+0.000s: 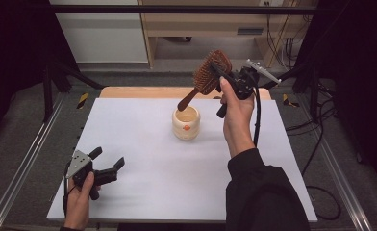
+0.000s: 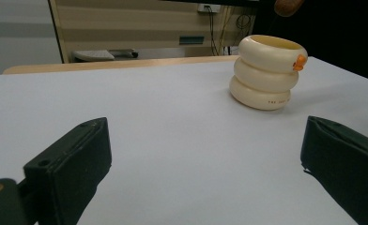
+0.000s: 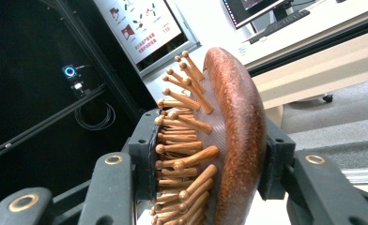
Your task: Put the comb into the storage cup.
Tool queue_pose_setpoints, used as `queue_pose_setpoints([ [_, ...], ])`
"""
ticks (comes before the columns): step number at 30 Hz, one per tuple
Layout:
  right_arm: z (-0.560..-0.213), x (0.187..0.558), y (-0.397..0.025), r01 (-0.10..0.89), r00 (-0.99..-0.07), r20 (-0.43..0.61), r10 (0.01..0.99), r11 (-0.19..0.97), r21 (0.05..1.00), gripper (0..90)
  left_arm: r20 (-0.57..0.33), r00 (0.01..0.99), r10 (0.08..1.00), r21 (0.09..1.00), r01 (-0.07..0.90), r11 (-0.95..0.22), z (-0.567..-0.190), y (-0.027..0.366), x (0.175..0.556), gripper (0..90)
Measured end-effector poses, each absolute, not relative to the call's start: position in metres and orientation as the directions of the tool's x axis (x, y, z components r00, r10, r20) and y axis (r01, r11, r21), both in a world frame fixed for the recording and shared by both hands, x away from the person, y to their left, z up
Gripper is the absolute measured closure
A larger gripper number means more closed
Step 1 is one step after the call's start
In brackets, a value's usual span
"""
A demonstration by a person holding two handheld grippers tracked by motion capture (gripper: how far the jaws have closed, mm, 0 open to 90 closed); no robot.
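Cream cup (image 1: 186, 123) seemingly empty — right claw (image 1: 219, 72) gripping hairbrush (image 1: 210, 72) above, left claw (image 1: 108, 161) wide.

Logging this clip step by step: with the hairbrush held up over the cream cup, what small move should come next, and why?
Probably lower the right gripper so the hairbrush handle drops into the cream cup. The jaws are clamped across the brush head, the handle tip hangs tilted just above the cup's open mouth, and the left gripper rests open on the table, well apart from the cup.
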State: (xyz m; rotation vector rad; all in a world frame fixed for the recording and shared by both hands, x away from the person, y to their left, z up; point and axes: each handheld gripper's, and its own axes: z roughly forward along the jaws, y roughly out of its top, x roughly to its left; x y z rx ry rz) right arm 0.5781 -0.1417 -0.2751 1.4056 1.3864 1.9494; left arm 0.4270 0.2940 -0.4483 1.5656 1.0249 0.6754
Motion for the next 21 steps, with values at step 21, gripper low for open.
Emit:
queue_pose_setpoints([
  [21, -0.2787, 0.5794, -0.1444, 0.233, -0.420, 0.497, 0.759, -0.439, 0.868, 51.3, -0.095, 0.466, 0.879, 0.965, 0.259, -0.032, -0.4482, 0.2939, 0.4269, 2.3],
])
